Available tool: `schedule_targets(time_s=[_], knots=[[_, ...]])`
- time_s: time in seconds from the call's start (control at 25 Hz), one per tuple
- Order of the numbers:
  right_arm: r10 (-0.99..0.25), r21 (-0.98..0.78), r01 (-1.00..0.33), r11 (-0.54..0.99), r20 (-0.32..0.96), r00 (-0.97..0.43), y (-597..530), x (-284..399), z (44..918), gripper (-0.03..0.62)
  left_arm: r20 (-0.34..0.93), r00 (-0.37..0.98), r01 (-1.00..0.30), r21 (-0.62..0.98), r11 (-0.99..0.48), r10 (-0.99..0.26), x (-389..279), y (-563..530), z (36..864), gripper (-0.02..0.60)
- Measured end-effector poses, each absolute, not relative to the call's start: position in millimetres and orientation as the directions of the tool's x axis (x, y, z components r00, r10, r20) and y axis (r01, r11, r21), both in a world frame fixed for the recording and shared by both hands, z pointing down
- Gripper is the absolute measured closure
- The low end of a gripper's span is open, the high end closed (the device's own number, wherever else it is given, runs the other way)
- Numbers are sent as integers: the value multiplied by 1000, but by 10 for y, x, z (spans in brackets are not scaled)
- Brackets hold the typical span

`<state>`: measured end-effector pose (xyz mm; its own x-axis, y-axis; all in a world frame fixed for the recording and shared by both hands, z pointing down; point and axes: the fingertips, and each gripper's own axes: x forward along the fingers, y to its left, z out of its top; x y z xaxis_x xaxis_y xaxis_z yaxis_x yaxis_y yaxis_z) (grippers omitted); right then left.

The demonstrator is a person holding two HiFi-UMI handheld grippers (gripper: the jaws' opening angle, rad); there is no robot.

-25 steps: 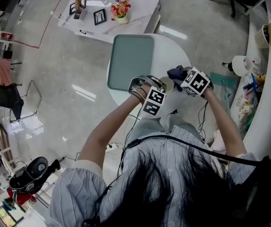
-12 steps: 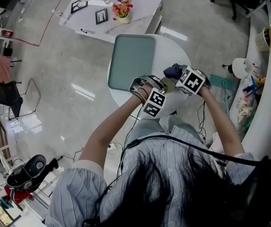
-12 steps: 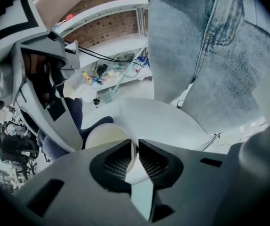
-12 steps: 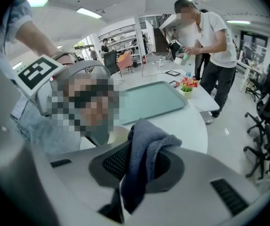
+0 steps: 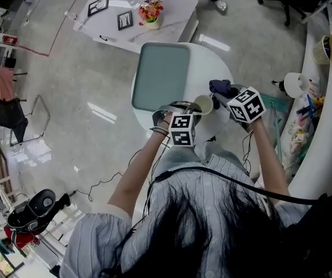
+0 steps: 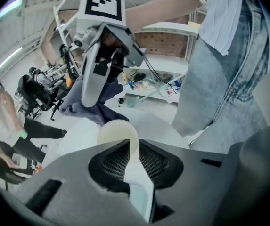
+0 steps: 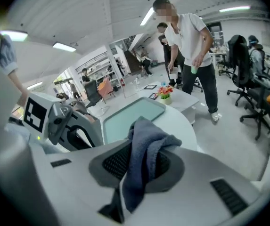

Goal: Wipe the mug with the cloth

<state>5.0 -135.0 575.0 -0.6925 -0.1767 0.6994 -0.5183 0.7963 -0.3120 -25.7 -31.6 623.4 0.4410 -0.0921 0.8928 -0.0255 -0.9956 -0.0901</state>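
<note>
Task status at the wiping stage. Near the centre of the head view, the left tongs (image 5: 194,108) pinch the wall of the cream mug (image 5: 203,104). The left gripper view shows the rim caught between the two pads, with the mug's mouth tipped toward the upper right of the frame. The right tongs (image 5: 226,95) are clamped on the dark blue cloth (image 5: 219,87). In the right gripper view the cloth bunches between the jaws and hangs over them. Mug and cloth sit just beside each other over the near edge of the round white bench (image 5: 212,62), below and to the right of the green tray (image 5: 161,74). Whether the fabric touches the mug cannot be told. Judged from this arrangement, both pick-ups are complete and the two items are brought together. The rubbing of the mug's surfaces and the setting down of both items appear to remain. No view shows how much of the mug is already wiped.
</note>
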Motion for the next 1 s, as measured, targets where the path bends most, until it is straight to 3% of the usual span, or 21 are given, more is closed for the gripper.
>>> schedule_targets(time_s=[0.48,1.0], knots=[[-315,-329,-605,725,623,-716,-1129,313,5409,514,793,520,-474,-43,-880,-318,-358,-371,5840,537],[-259,-368,-502,783,541,-801,-589,214,5116,514,720,438,-715,-83,-694,-538,-437,-256,5397,537]])
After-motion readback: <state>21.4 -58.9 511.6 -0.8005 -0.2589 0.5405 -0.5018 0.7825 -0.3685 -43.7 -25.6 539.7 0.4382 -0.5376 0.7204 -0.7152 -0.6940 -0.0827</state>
